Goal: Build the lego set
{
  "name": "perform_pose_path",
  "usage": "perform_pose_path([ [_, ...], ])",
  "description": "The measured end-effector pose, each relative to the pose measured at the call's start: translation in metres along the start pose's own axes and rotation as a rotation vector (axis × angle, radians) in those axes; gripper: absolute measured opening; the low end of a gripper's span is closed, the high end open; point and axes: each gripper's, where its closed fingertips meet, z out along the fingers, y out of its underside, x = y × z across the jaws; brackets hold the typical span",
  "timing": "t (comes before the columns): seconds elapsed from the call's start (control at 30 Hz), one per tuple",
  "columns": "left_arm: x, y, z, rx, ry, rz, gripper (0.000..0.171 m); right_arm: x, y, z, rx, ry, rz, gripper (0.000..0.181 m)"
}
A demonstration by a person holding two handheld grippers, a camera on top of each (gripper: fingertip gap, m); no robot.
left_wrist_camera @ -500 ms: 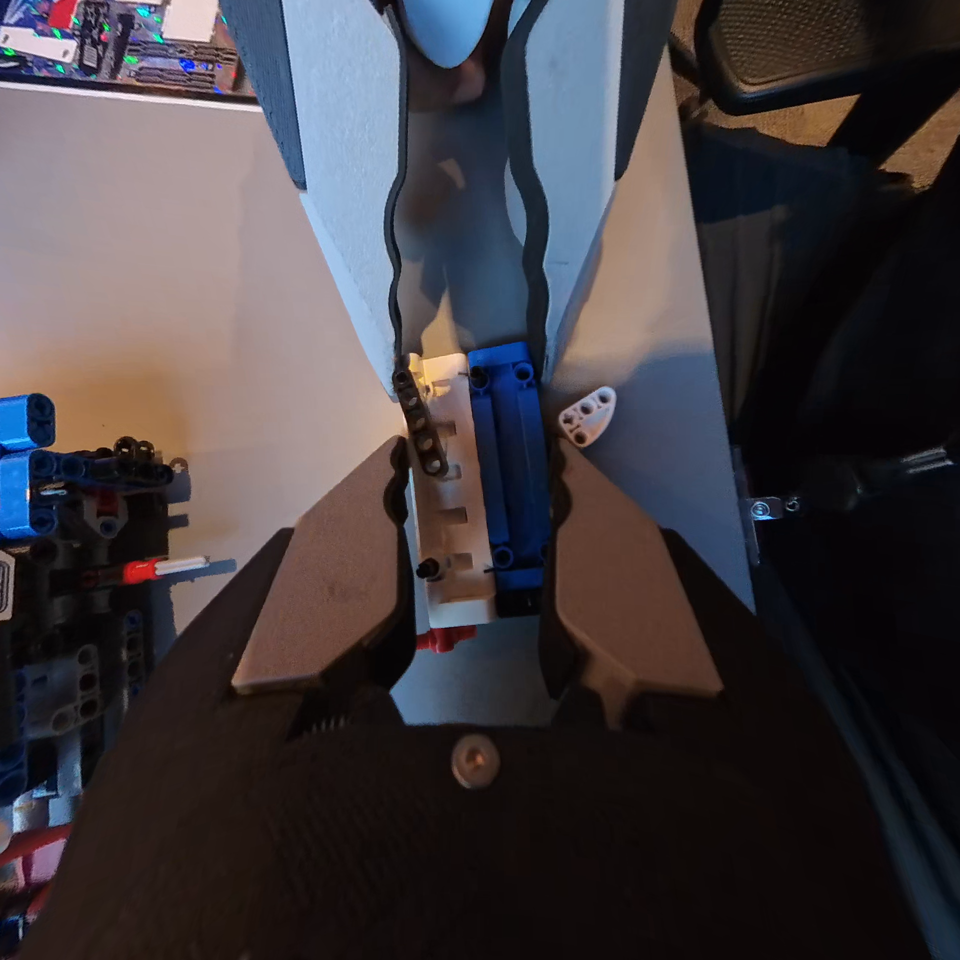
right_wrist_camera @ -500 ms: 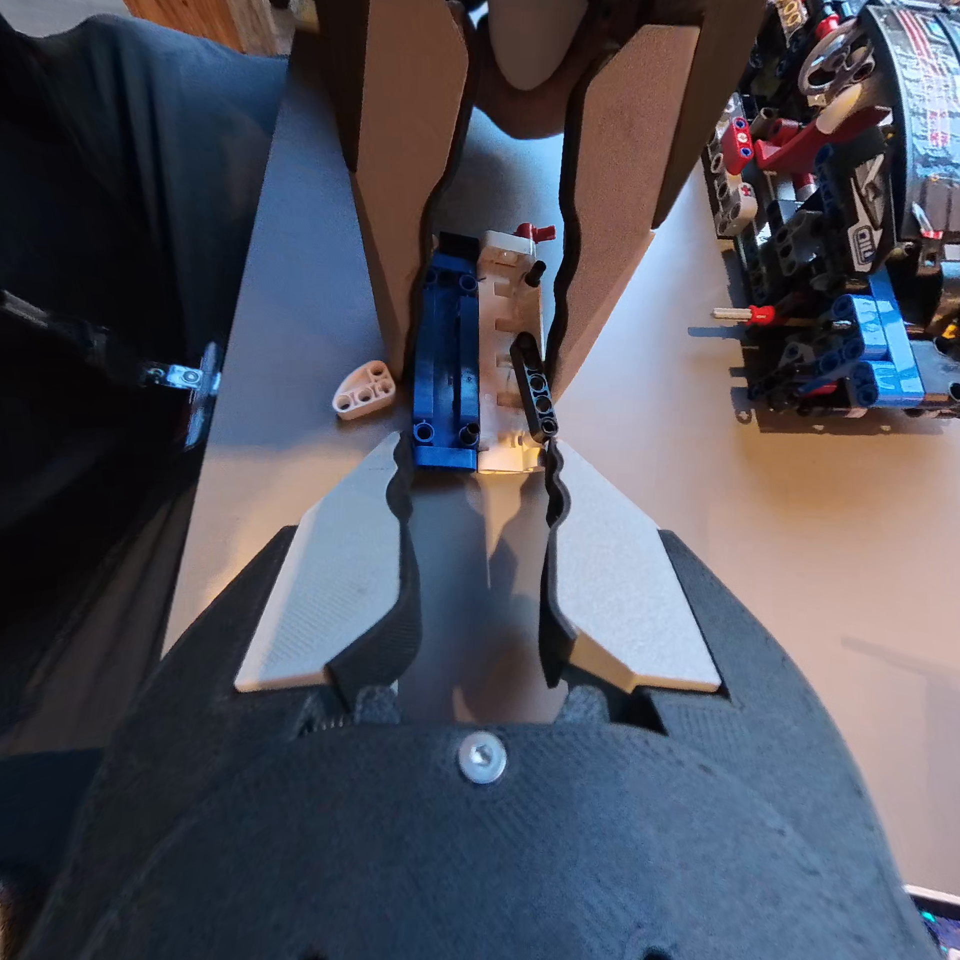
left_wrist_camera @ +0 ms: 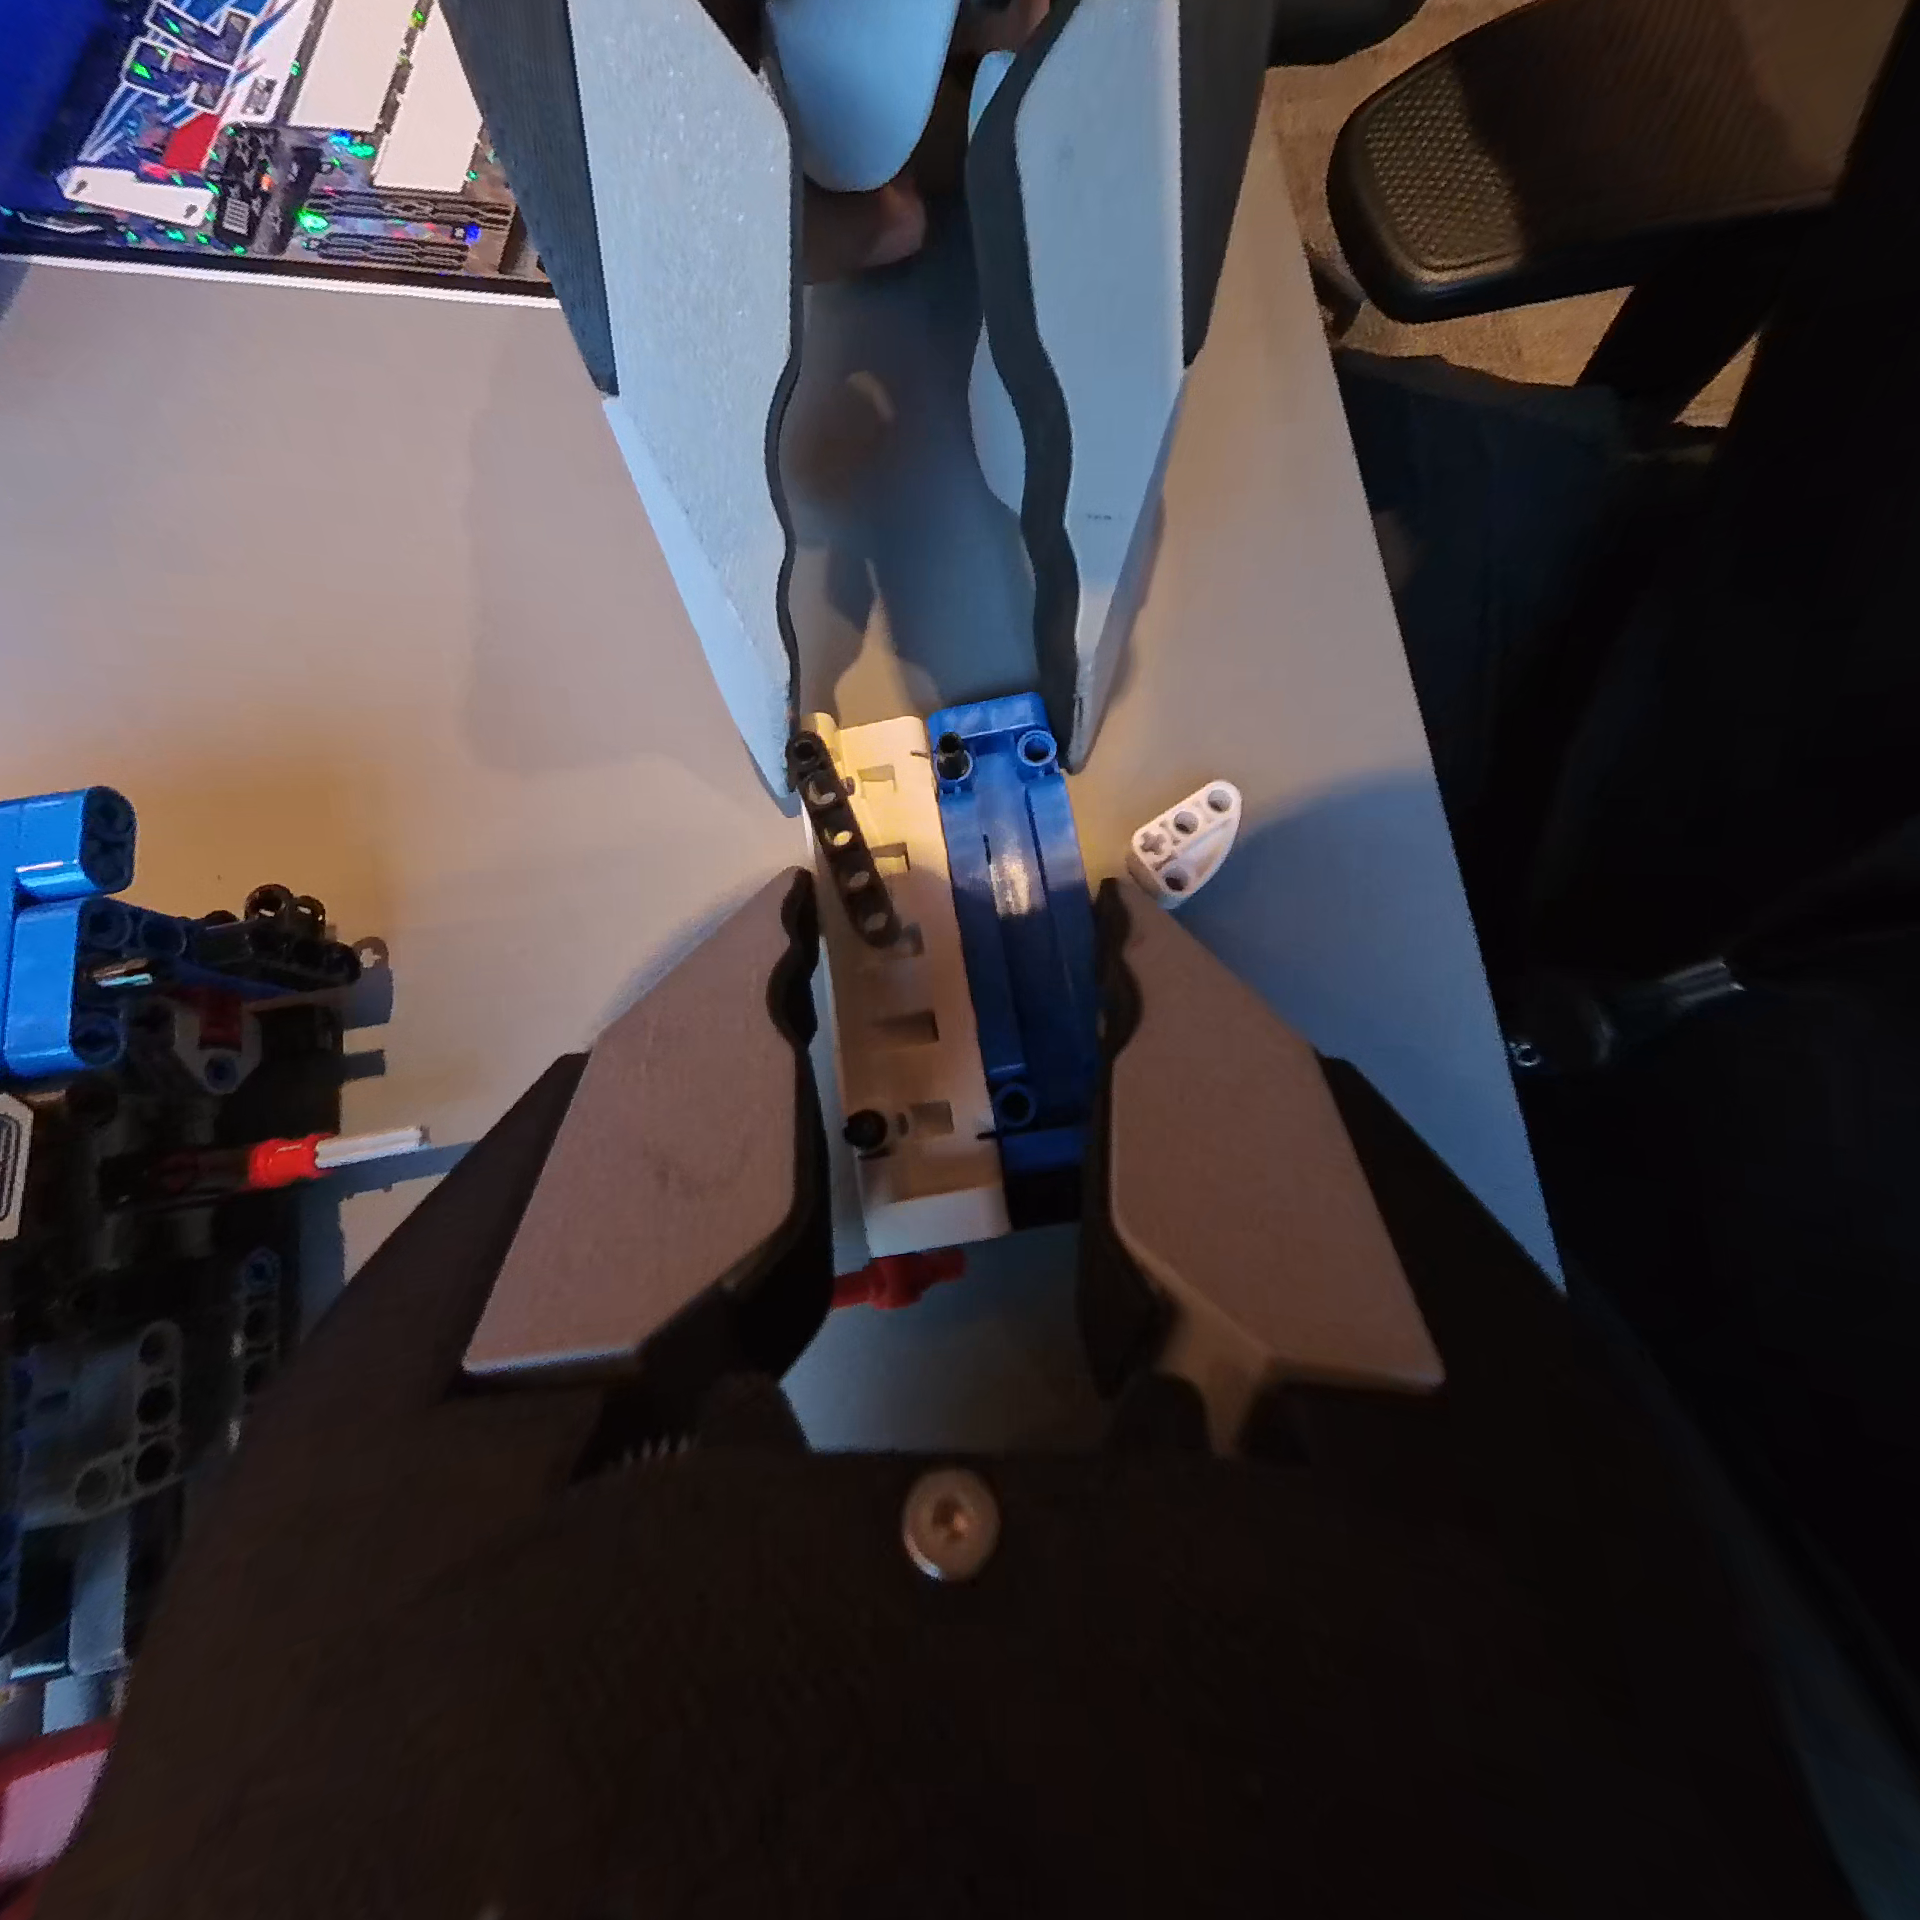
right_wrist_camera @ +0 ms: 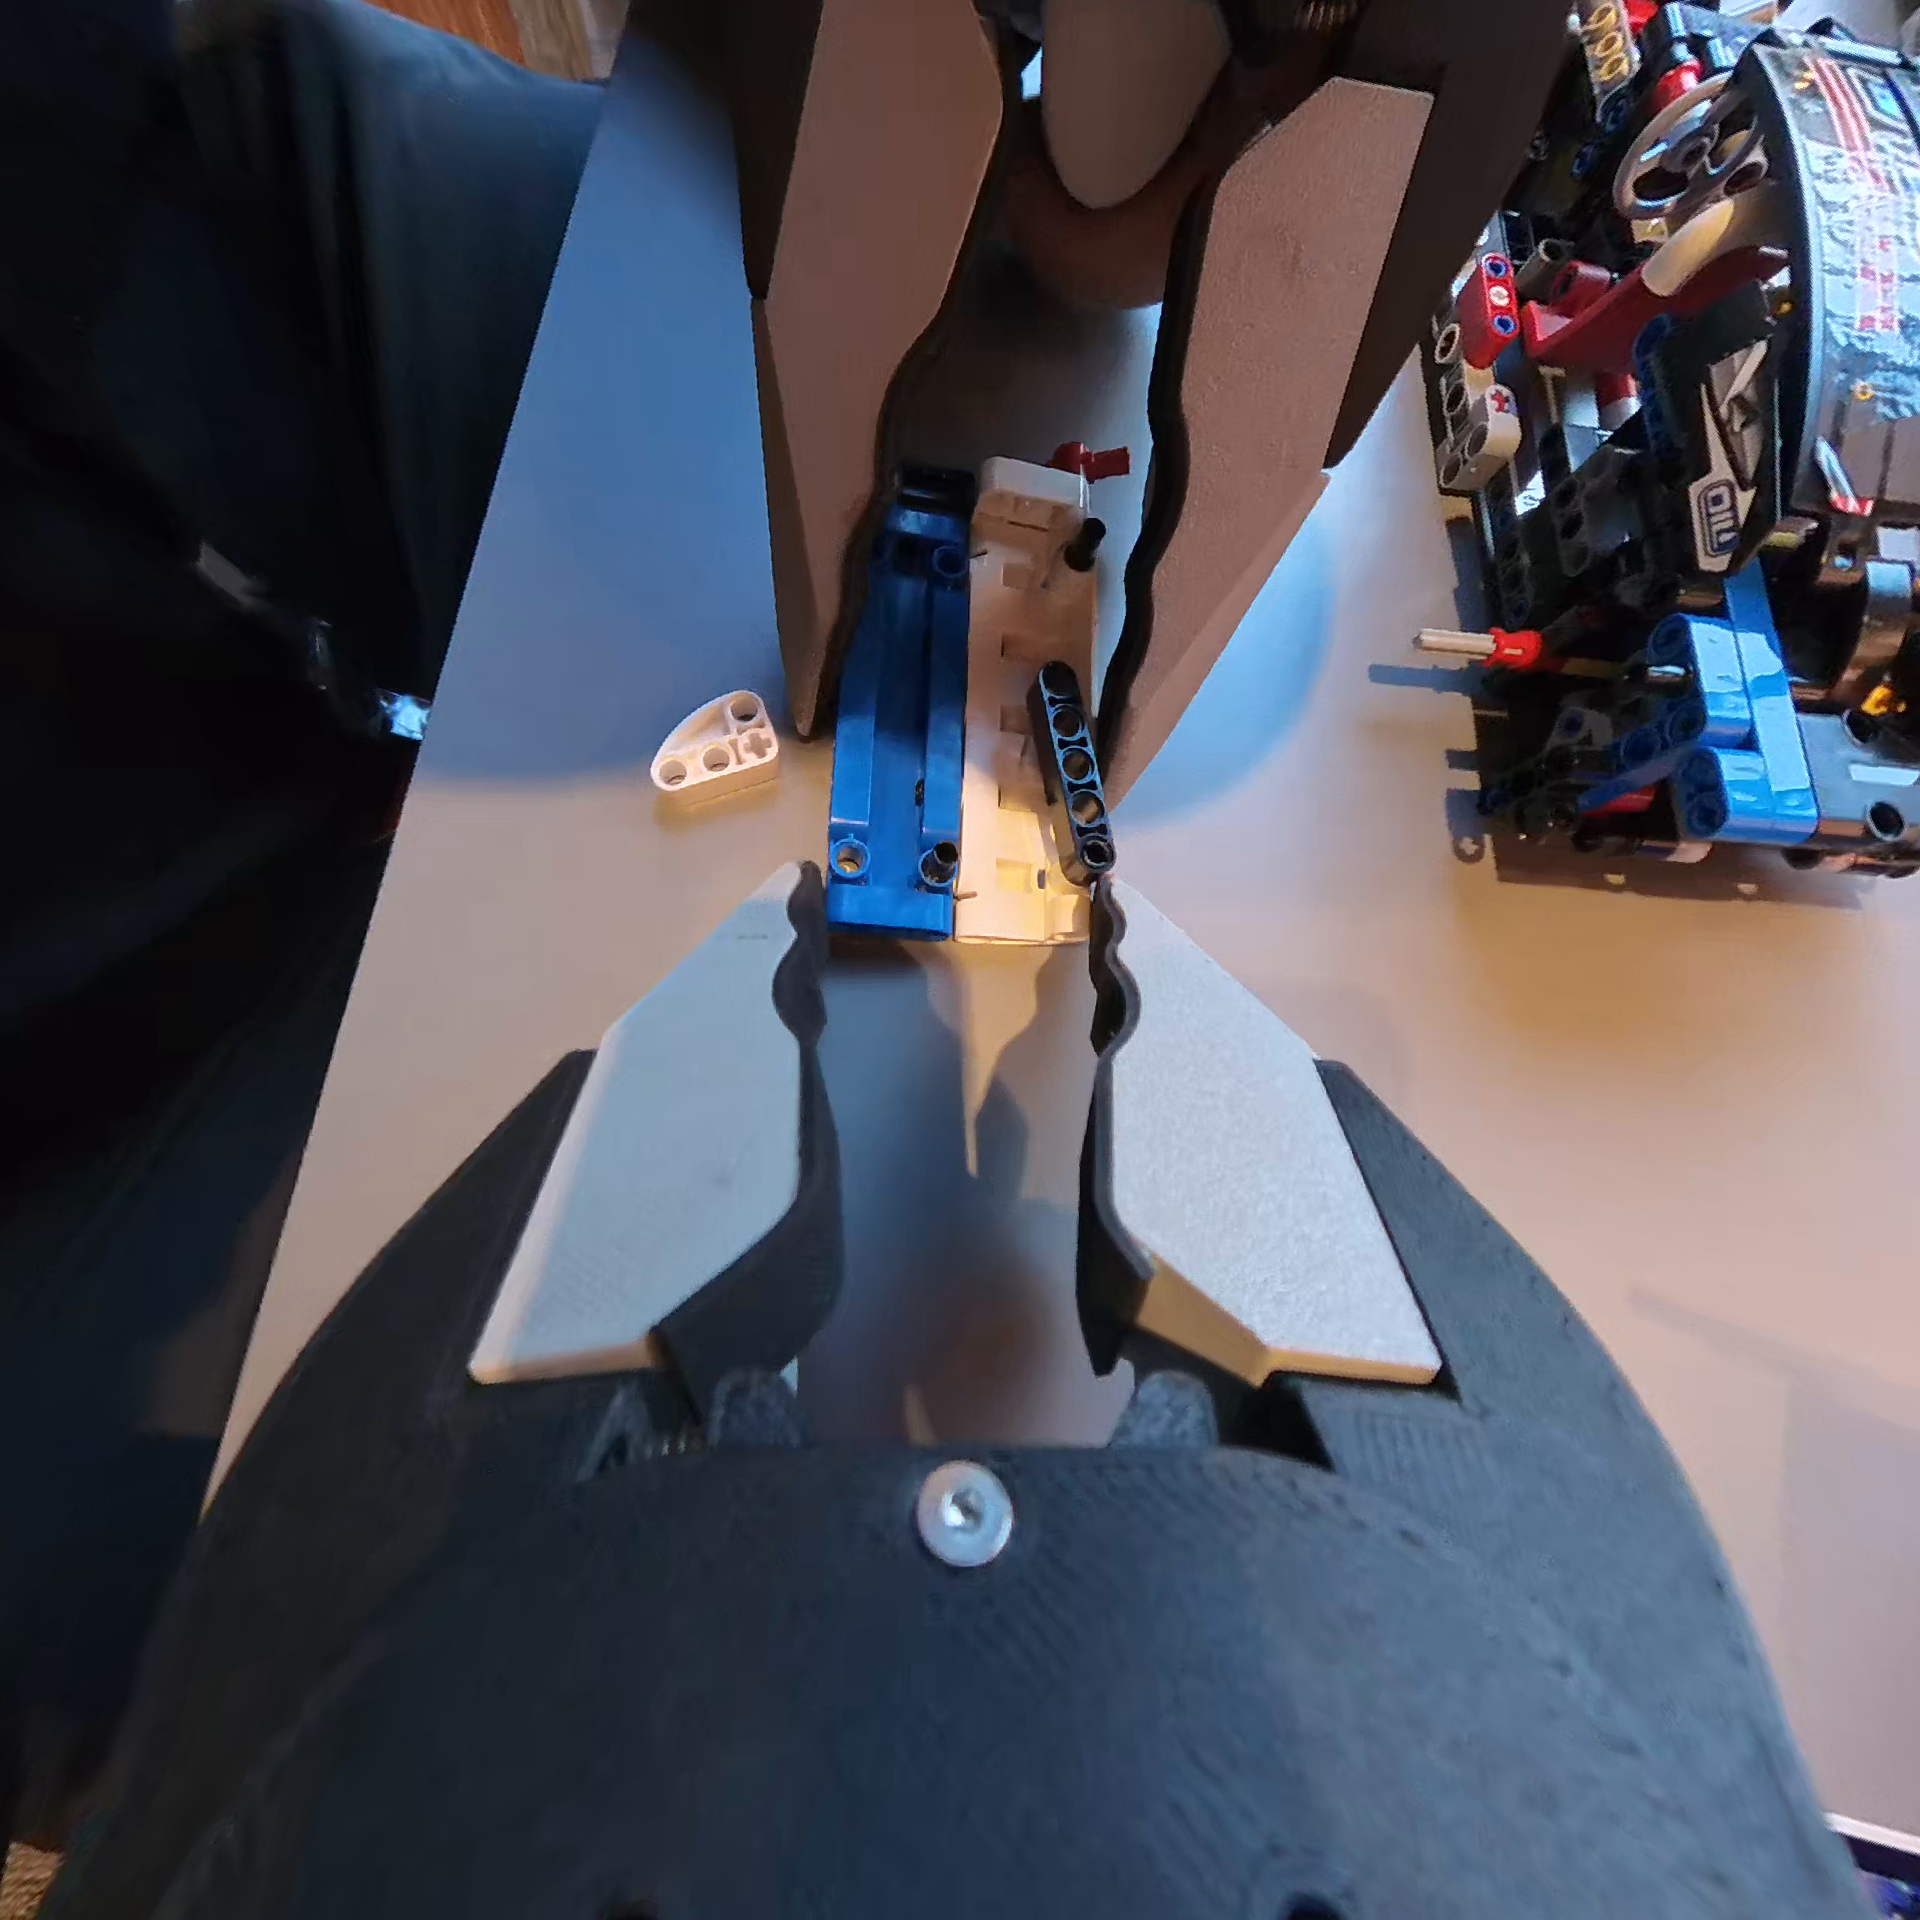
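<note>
A blue panel (left_wrist_camera: pixel 1023 935) joined side by side to a white panel (left_wrist_camera: pixel 904 1049) lies on the table, with a black holed beam (left_wrist_camera: pixel 847 852) on the white one and a red pin (left_wrist_camera: pixel 899 1278) at one end. My left gripper (left_wrist_camera: pixel 951 904) is shut on the sides of this assembly. My right gripper (left_wrist_camera: pixel 930 774) faces it from the far end. In the right wrist view, my right gripper (right_wrist_camera: pixel 951 894) has its tips against the corners of the blue panel (right_wrist_camera: pixel 894 727) and white panel (right_wrist_camera: pixel 1013 821). The left gripper (right_wrist_camera: pixel 966 743) clamps the far half.
A small white curved piece (left_wrist_camera: pixel 1184 842) lies loose on the table (left_wrist_camera: pixel 312 623) beside the blue panel, near the edge. A partly built blue and black car model (right_wrist_camera: pixel 1714 520) stands to one side. A colourful printed sheet (left_wrist_camera: pixel 260 156) lies at the back. A black chair (left_wrist_camera: pixel 1558 156) stands beyond the edge. The grippers are tip to tip, or close to it.
</note>
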Motion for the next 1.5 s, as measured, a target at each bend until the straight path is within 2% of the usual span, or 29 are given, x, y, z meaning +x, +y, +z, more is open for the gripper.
perform_pose_path([
  [0.5, 0.000, -0.001, 0.000, 0.021, 0.016, -0.009, 0.050, 0.000, 0.001, 0.000, -0.014, 0.008, -0.026, 0.047],
  [0.9, 0.000, -0.001, 0.000, 0.010, 0.034, -0.030, 0.051, 0.000, 0.000, 0.000, 0.011, -0.001, 0.037, 0.047],
  [1.17, -0.006, 0.006, -0.004, -0.047, -0.007, 0.009, 0.052, 0.005, 0.000, -0.001, 0.004, 0.107, 0.026, 0.048],
  [1.5, -0.011, -0.002, 0.005, -0.082, 0.011, 0.017, 0.051, 0.009, 0.001, -0.002, -0.003, 0.153, 0.046, 0.048],
])
